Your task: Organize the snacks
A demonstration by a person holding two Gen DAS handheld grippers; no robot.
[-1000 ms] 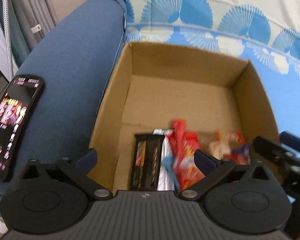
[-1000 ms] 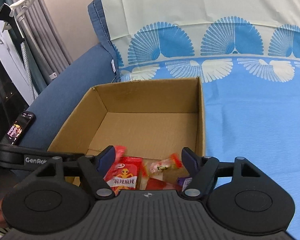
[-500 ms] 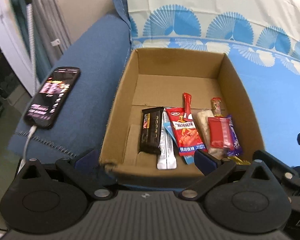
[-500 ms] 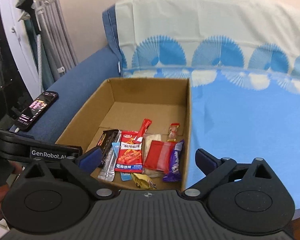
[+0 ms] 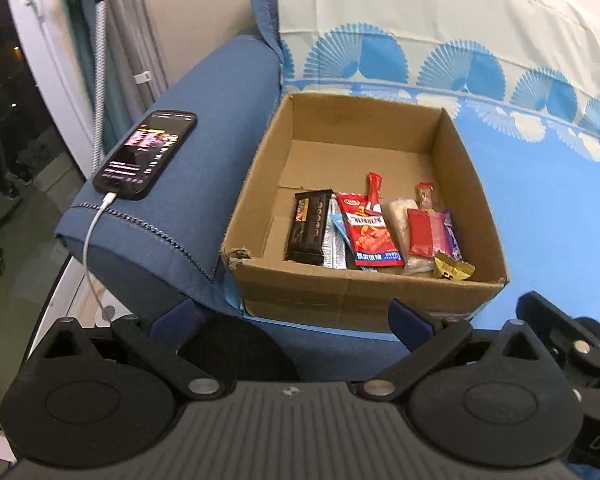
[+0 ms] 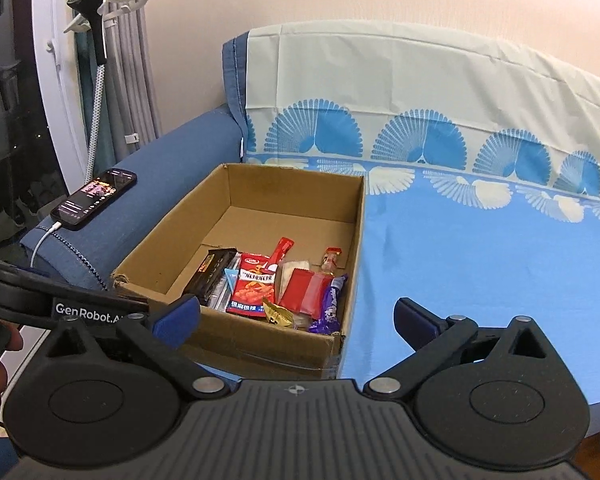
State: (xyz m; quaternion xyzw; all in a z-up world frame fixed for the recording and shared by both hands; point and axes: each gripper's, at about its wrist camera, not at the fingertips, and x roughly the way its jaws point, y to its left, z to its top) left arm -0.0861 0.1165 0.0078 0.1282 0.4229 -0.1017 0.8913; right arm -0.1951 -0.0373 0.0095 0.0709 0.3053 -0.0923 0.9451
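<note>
An open cardboard box [image 5: 360, 288] [image 6: 268, 344] sits on a blue sofa seat. Several snacks lie side by side along its near wall: a black bar [image 5: 310, 226] [image 6: 210, 272], a silver packet [image 5: 334, 240], a red spicy-strip bag [image 5: 370, 232] [image 6: 254, 286], a red pack [image 5: 424, 232] [image 6: 306, 292], a purple bar [image 5: 452, 240] [image 6: 332, 304] and a gold candy [image 5: 452, 268] [image 6: 278, 314]. My left gripper [image 5: 290, 316] hangs open in front of the box, holding nothing. My right gripper [image 6: 296, 316] is wide open and empty beside it.
A lit phone [image 5: 146, 150] [image 6: 94, 198] on its white charging cable [image 5: 90, 240] lies on the sofa arm left of the box. A blue fan-patterned cover [image 6: 480, 248] spreads over the seat and backrest. Curtains and a white stand are at far left.
Both grippers have drawn back and up, from over the box to in front of it. The right jaws have widened. The snacks now lie still in a row.
</note>
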